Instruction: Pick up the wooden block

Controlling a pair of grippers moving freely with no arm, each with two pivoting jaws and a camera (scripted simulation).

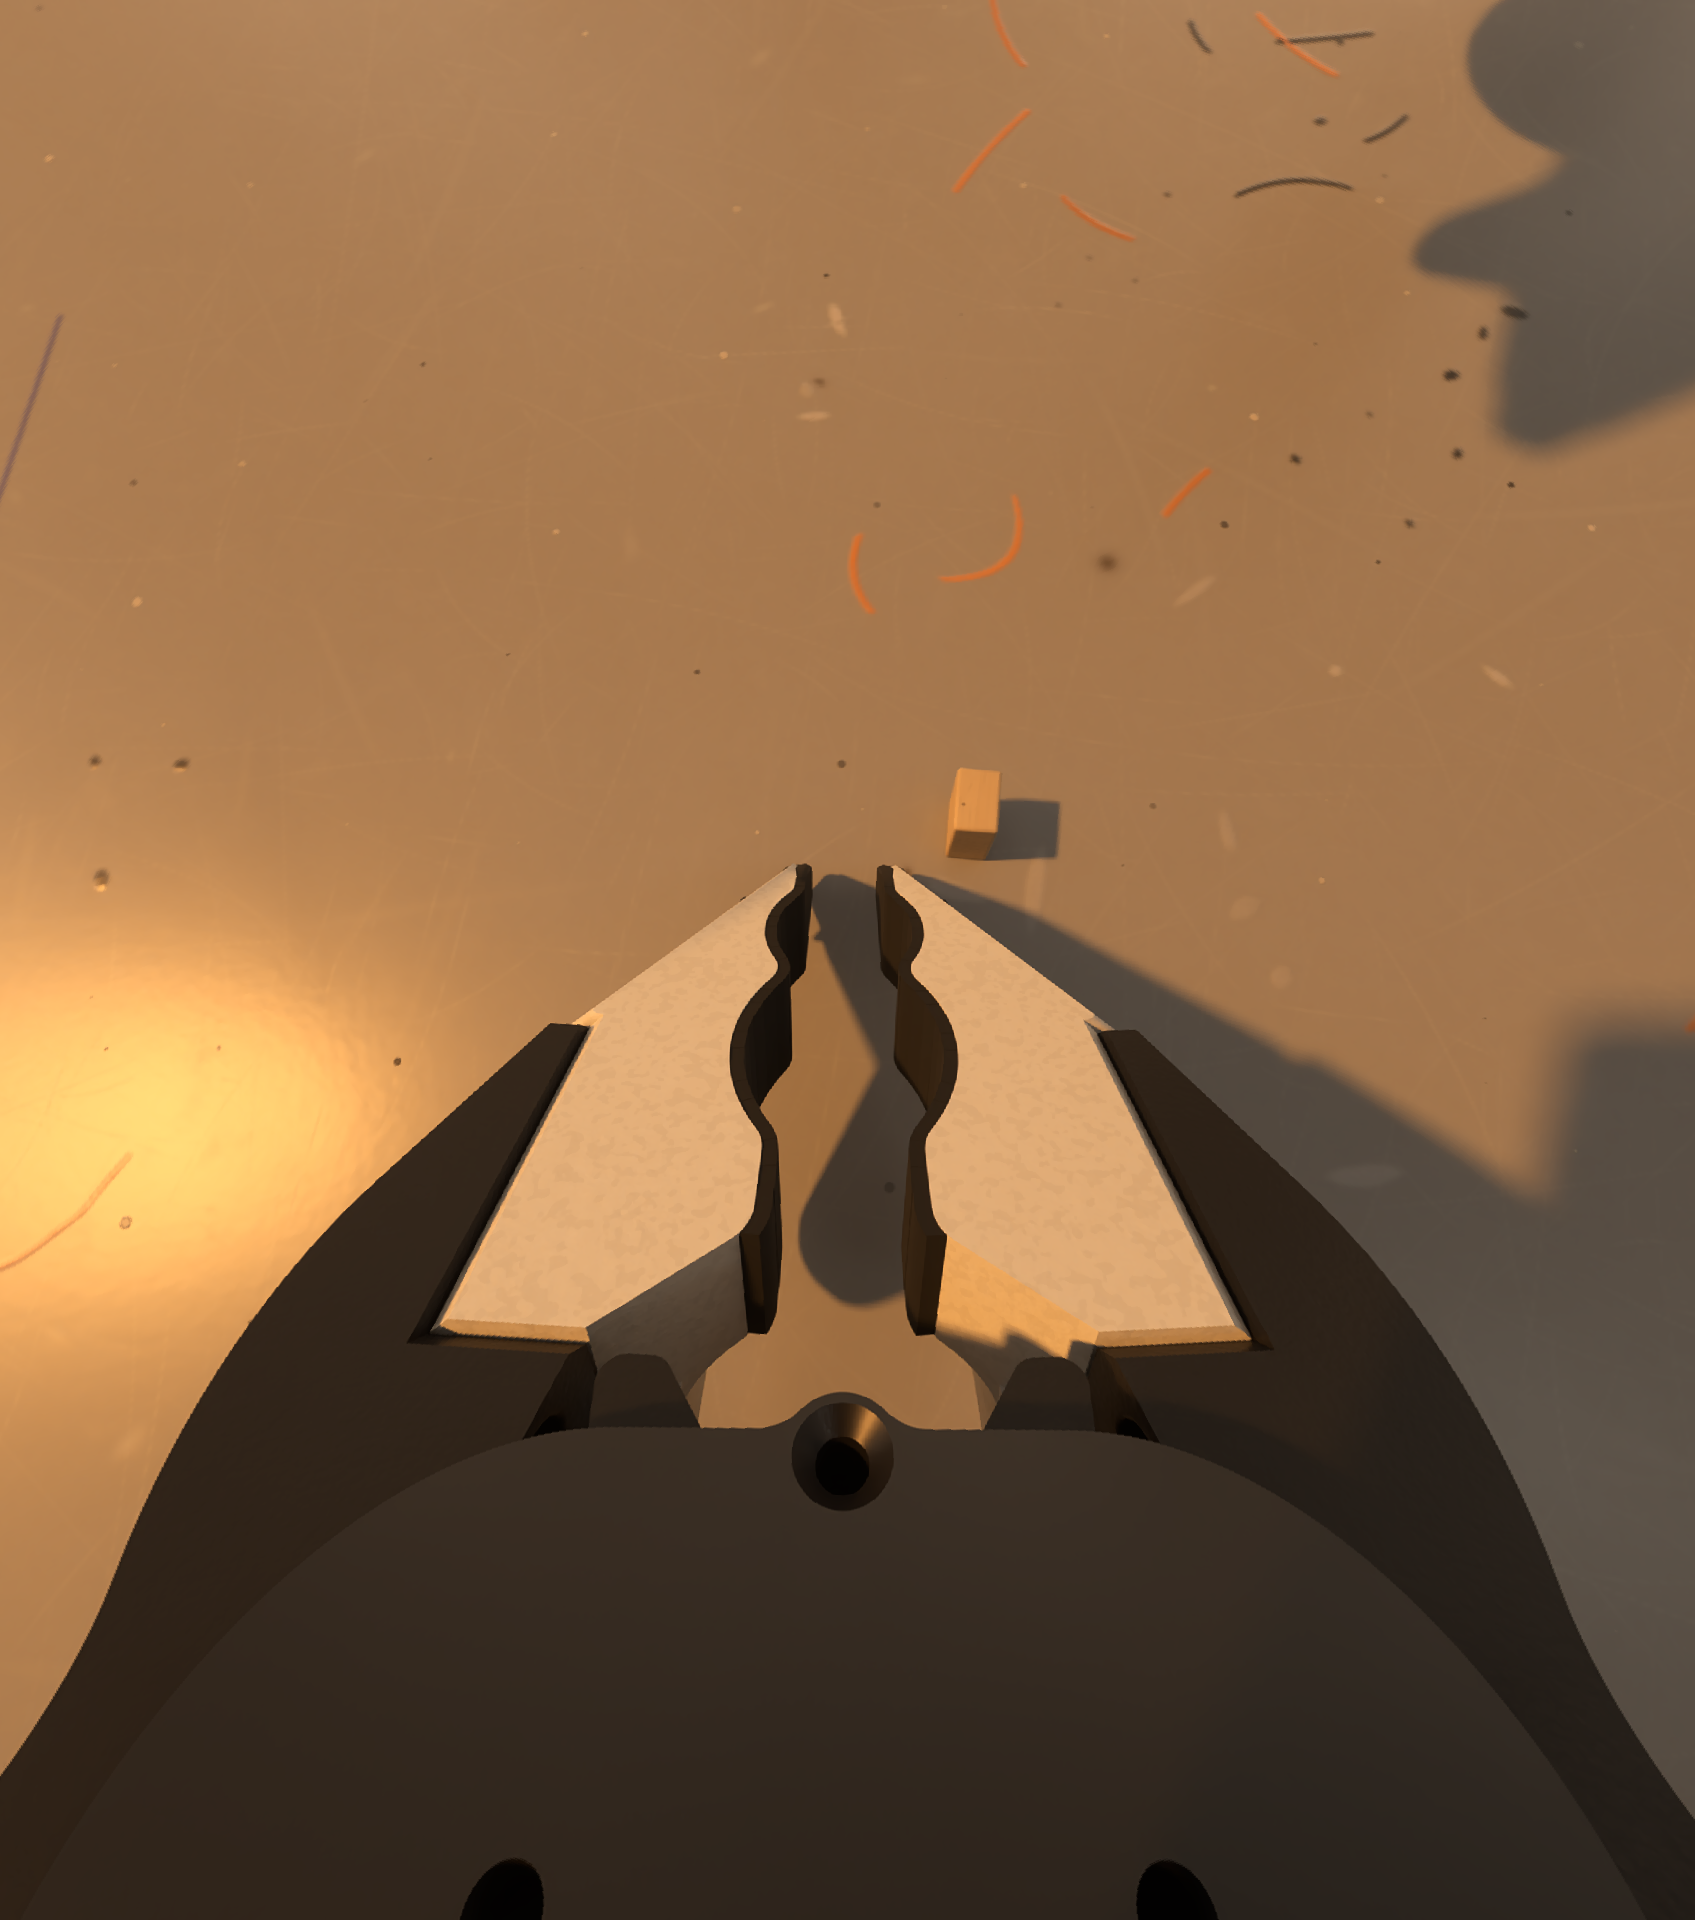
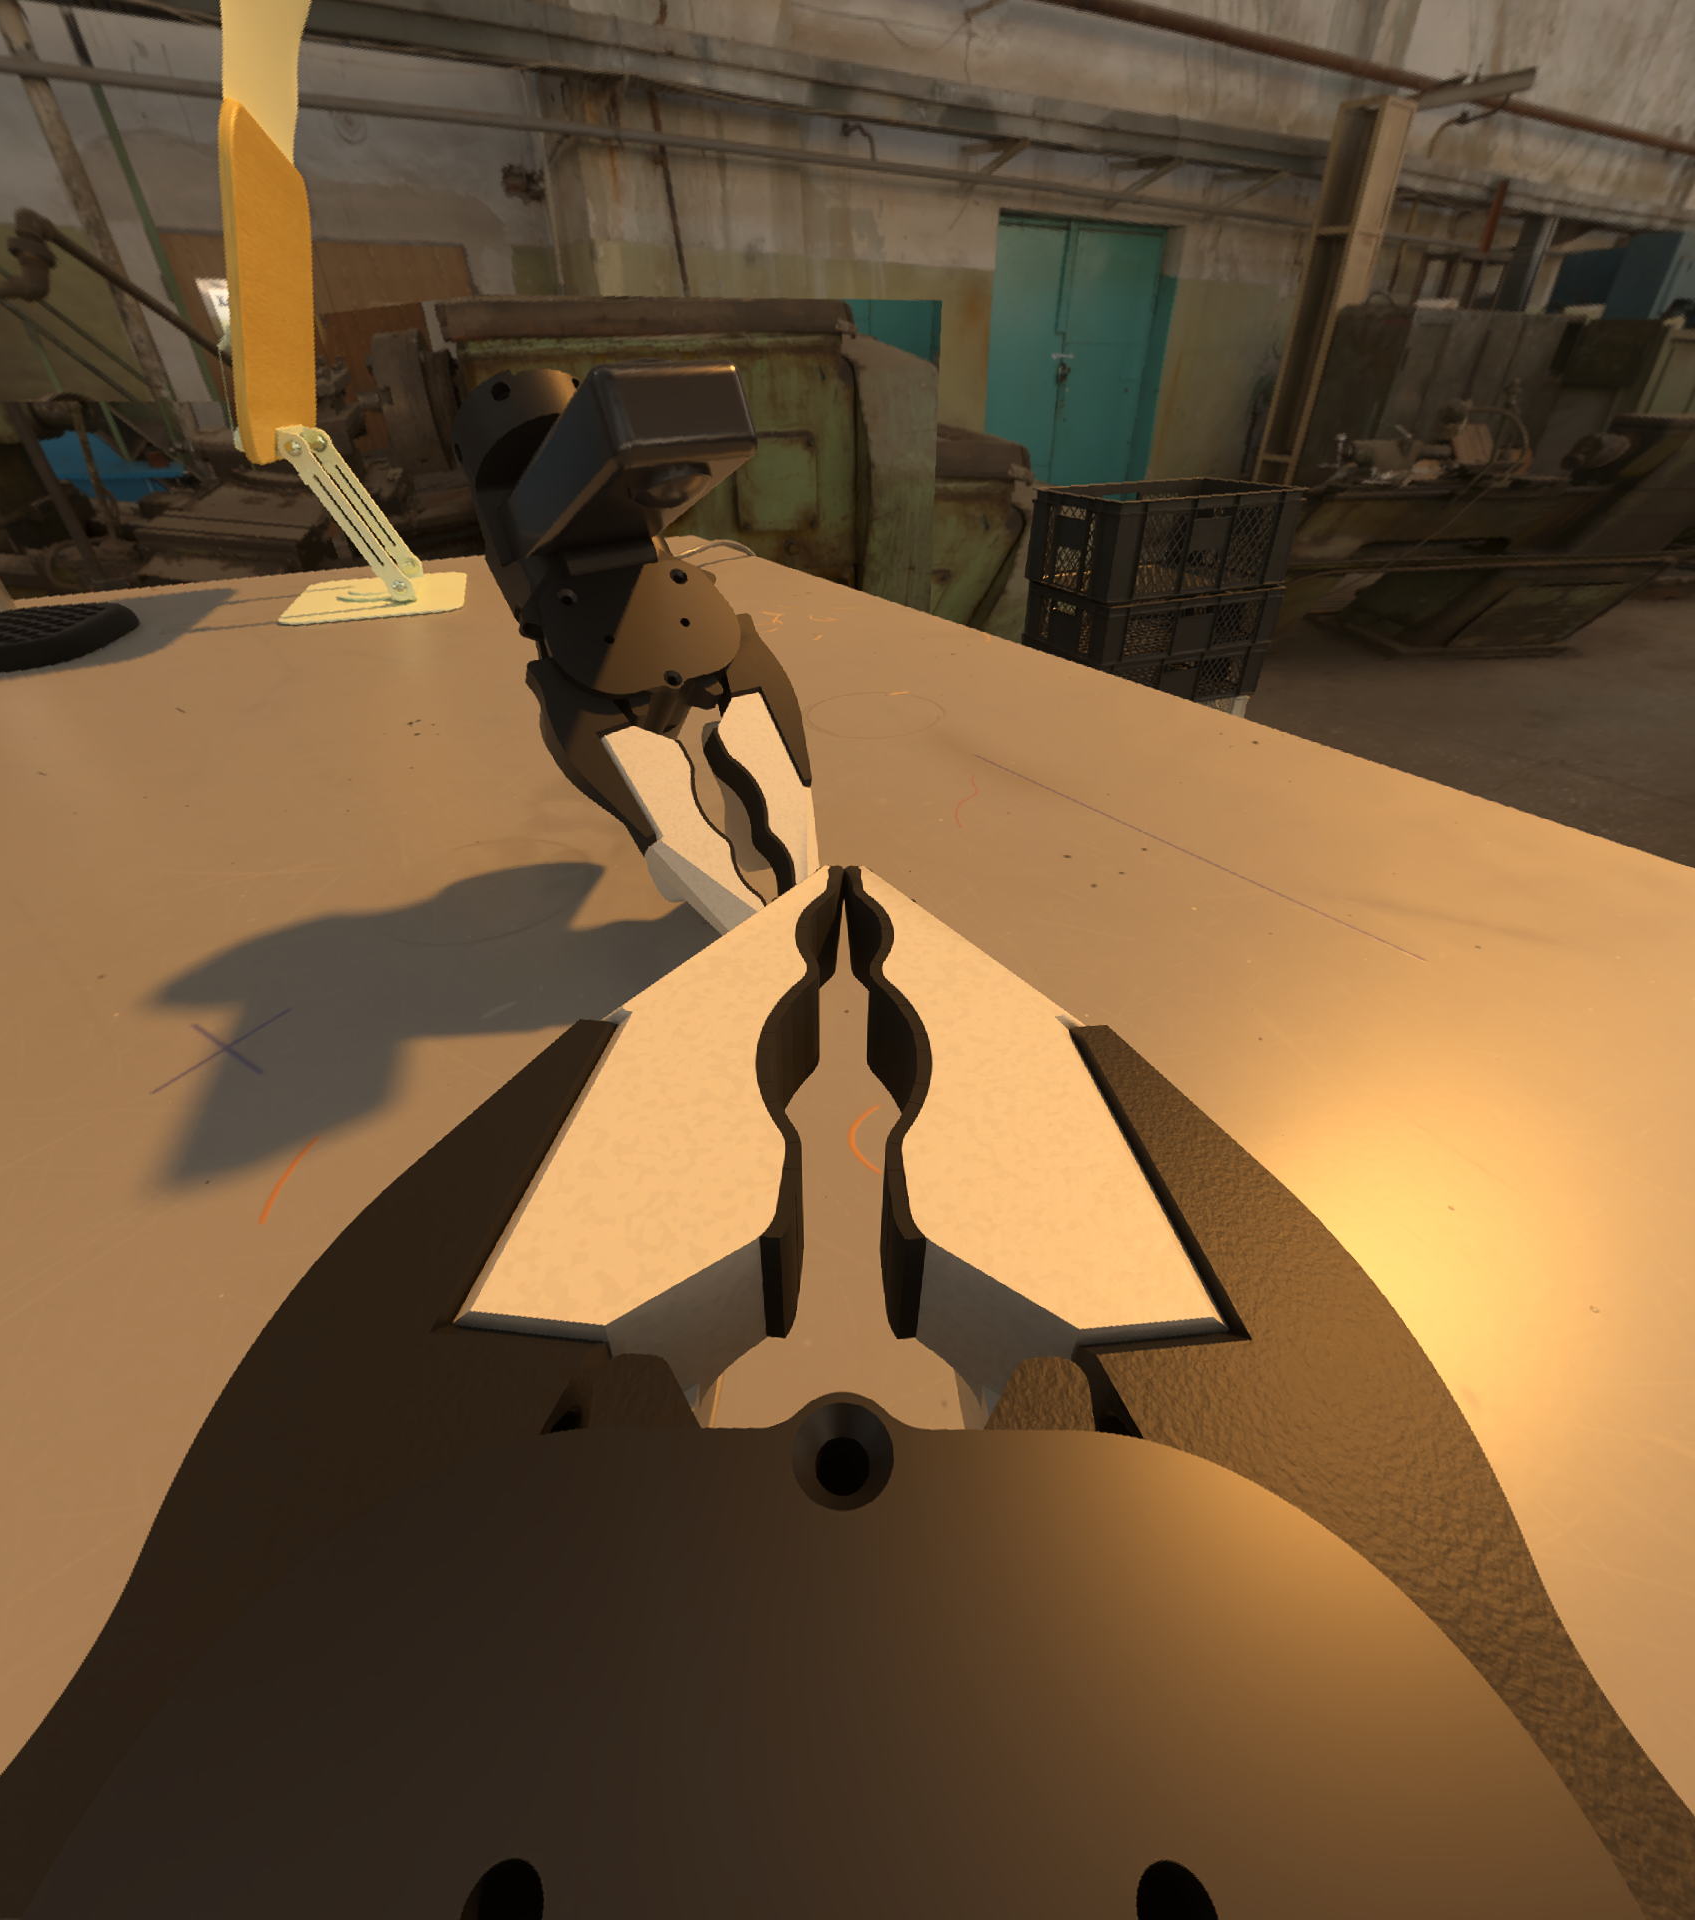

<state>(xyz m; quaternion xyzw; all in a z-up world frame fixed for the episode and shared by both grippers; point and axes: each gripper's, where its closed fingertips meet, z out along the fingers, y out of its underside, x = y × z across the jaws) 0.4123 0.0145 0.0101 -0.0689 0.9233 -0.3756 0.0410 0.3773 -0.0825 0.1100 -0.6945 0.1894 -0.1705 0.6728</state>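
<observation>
A small light wooden block (image 1: 973,814) stands on the tan table (image 1: 407,520), just beyond and slightly right of my left gripper's tips. My left gripper (image 1: 843,875) is open by a narrow gap and empty, tilted down close to the table. My right gripper (image 2: 843,875) is shut with its tips touching and holds nothing. The left gripper (image 2: 760,873) also shows in the right wrist view, directly ahead, its tips partly behind my right fingertips. The block does not show in the right wrist view.
A yellow hinged stand (image 2: 266,291) with a flat base (image 2: 375,597) and a black oval mesh pad (image 2: 12,636) sit at the table's far left. Black crates (image 2: 1155,571) stand beyond the far edge. The table edge (image 2: 1445,800) runs diagonally at right.
</observation>
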